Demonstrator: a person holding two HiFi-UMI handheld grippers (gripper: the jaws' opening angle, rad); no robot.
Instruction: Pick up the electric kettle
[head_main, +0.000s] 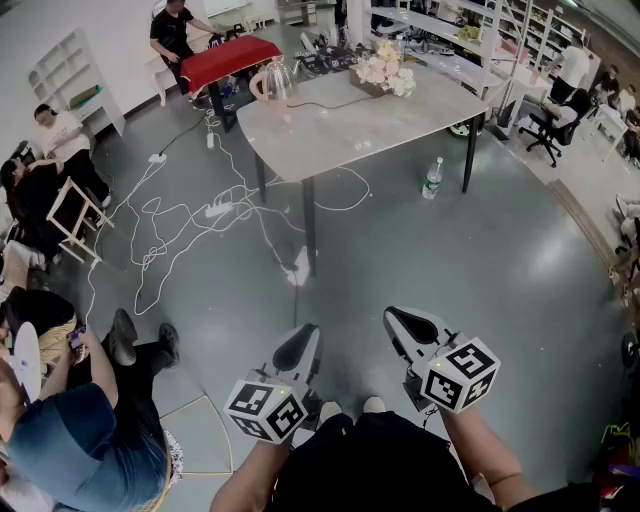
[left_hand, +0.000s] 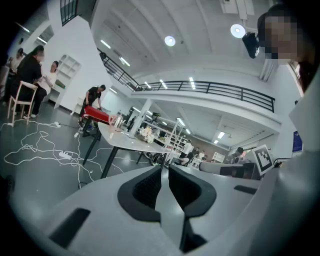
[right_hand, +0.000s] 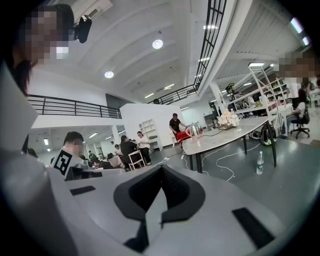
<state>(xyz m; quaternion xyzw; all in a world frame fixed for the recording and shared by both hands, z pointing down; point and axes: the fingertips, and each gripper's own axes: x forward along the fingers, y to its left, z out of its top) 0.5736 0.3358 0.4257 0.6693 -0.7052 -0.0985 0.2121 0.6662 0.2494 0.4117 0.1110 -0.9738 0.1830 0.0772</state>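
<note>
Above the floor (head_main: 450, 260), left tongs (head_main: 303, 335) and right tongs (head_main: 400, 320) (both closed) tilt down.

Electric kettle (head_main: 276, 80) silvery-clear; table (head_main: 360, 115) pale grey; cloth (head_main: 228, 58) red; cables (head_main: 215, 211) white; flowers (head_main: 386, 70) cream-pink; floor (head_main: 480, 250) dark grey.

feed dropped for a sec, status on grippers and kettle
Left gripper, right gripper both shut, empty. Electric kettle on far table corner, untouched. Loose cables on floor before the table.
</note>
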